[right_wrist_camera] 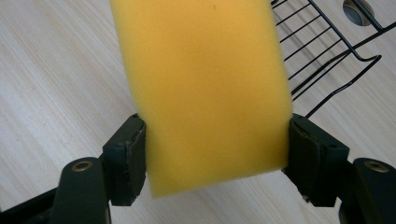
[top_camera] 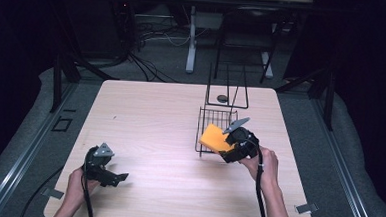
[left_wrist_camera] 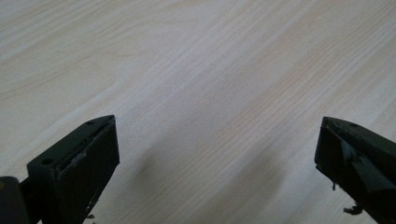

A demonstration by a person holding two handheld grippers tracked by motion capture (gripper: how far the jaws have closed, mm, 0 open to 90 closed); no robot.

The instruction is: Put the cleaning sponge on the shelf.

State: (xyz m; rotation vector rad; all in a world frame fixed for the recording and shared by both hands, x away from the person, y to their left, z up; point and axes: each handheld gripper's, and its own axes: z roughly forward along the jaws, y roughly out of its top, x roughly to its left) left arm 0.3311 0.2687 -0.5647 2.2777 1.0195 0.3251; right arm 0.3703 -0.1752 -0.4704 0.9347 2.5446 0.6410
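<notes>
A yellow sponge [top_camera: 214, 137] hangs above the front of a black wire basket [top_camera: 215, 120] right of the table's middle. My right gripper [top_camera: 225, 149] is shut on the sponge. In the right gripper view the sponge [right_wrist_camera: 205, 88] is squeezed between both pads, and the basket's wires [right_wrist_camera: 322, 51] show behind it at the upper right. My left gripper [top_camera: 122, 177] rests low over the table near its front left, held by a hand. In the left gripper view its jaws stand wide apart over bare wood, left gripper [left_wrist_camera: 217, 158] open with nothing between them.
A black wire stand [top_camera: 227, 90] rises behind the basket, with a small dark round object [top_camera: 222, 97] at its base. The light wooden table [top_camera: 150, 121] has dark floor, cables and table legs beyond its far edge.
</notes>
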